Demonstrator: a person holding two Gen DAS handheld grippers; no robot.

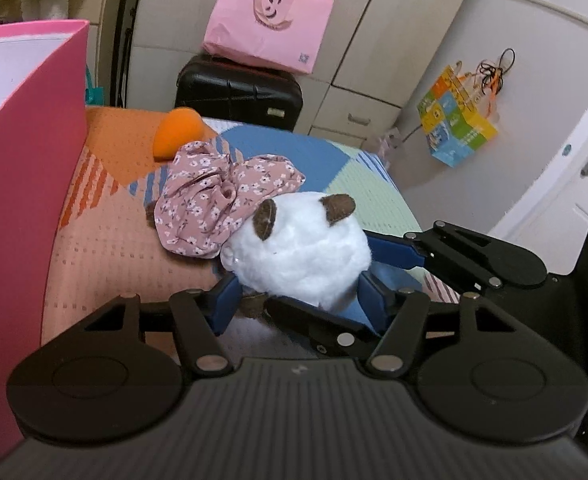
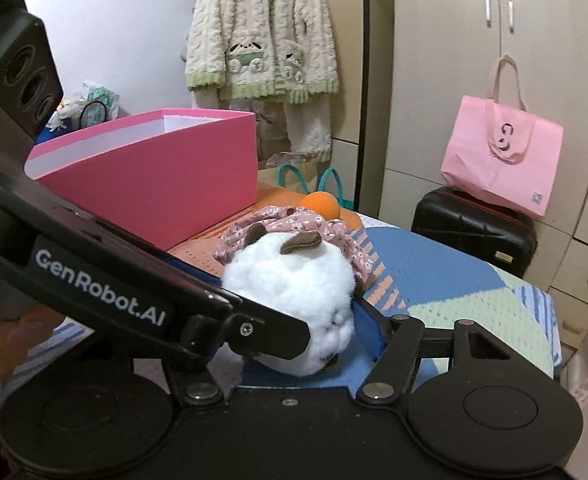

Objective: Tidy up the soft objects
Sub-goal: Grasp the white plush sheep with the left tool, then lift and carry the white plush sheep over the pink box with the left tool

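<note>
Plush panda (image 1: 298,252) sits mid-frame on the patchwork bed cover (image 1: 334,160), touching the floral cloth (image 1: 214,200). My left gripper (image 1: 298,300) has its blue pads pressed into the fur on both sides, partly closed. My right gripper (image 2: 346,320) reaches around it too; I cannot tell its grip. I should squeeze gently, lift straight, and carry it to the pink box (image 2: 154,168) at upper left.
</note>
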